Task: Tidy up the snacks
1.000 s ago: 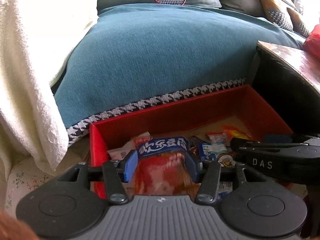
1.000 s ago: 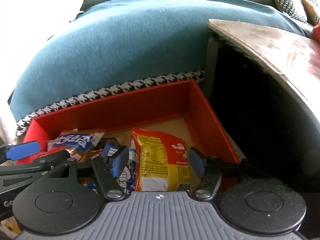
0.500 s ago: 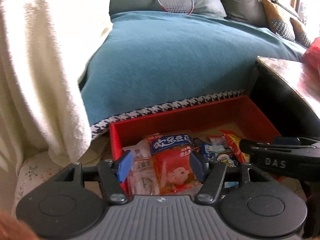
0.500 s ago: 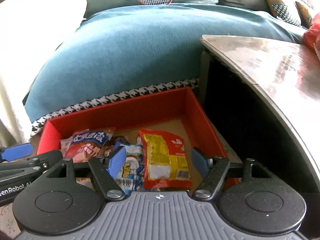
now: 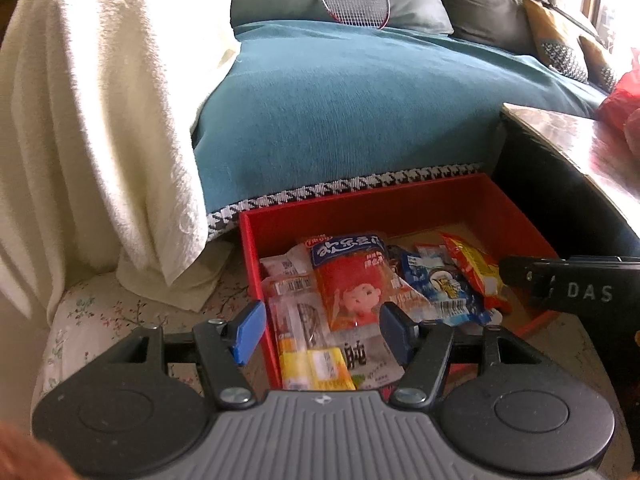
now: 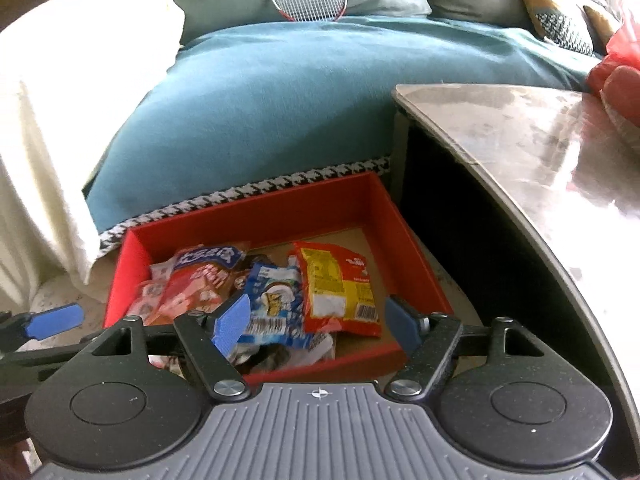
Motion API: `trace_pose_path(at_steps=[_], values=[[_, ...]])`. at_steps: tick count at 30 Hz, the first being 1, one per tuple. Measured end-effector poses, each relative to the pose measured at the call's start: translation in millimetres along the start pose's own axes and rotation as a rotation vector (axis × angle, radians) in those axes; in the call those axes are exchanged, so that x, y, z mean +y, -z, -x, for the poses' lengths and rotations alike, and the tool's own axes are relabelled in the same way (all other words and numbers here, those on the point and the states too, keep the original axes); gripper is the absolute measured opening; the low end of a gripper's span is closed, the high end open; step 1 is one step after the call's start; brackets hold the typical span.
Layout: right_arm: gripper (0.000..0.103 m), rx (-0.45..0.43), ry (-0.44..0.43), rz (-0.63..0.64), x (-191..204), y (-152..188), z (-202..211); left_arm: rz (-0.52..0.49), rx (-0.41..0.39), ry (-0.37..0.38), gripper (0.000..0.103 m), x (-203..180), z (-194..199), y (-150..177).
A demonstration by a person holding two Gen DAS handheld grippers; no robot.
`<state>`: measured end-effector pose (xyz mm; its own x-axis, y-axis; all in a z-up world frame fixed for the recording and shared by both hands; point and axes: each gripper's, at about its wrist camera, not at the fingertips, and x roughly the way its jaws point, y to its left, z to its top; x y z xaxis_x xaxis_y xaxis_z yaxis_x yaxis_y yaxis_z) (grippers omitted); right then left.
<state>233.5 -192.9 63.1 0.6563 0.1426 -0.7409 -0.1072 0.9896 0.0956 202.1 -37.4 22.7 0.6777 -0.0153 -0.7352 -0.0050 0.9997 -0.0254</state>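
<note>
You have the teal sofa [image 6: 280, 92] filling the far side and the glossy table [image 6: 540, 152] on the right. Between them, low on the floor, sits the red box [image 6: 280, 212], its long axis running left to right.

Both your hands tilt steeply down over its near edge. Your left gripper [image 5: 322, 332] hangs above the box's near left corner, released, nothing between the blue pads. Your right gripper [image 6: 318, 322] hangs over the near middle, its jaws opening, with nothing gripped.

Inside the box the snacks lie flat. The red-and-yellow packet [image 6: 336, 288] lies right of the heap, long axis near to far, top edge away from you. The blue packet [image 6: 272, 296] lies just left of it, overlapping. The red cartoon packet [image 5: 352, 276] lies farther left, blue header pointing far.
</note>
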Motion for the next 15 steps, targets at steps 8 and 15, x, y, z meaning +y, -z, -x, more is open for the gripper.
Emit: trace_pose_path(at_steps=[8, 15], values=[[0.082, -0.011, -0.017, -0.015, 2.7, 17.9, 34.5, -0.019, -0.035, 0.002, 0.063, -2.4, 27.6, 14.8], [0.082, -0.013, -0.007, -0.025, 2.5, 39.8, 56.6, -0.043, -0.075, -0.009, 0.066, -4.5, 50.7, 27.5]])
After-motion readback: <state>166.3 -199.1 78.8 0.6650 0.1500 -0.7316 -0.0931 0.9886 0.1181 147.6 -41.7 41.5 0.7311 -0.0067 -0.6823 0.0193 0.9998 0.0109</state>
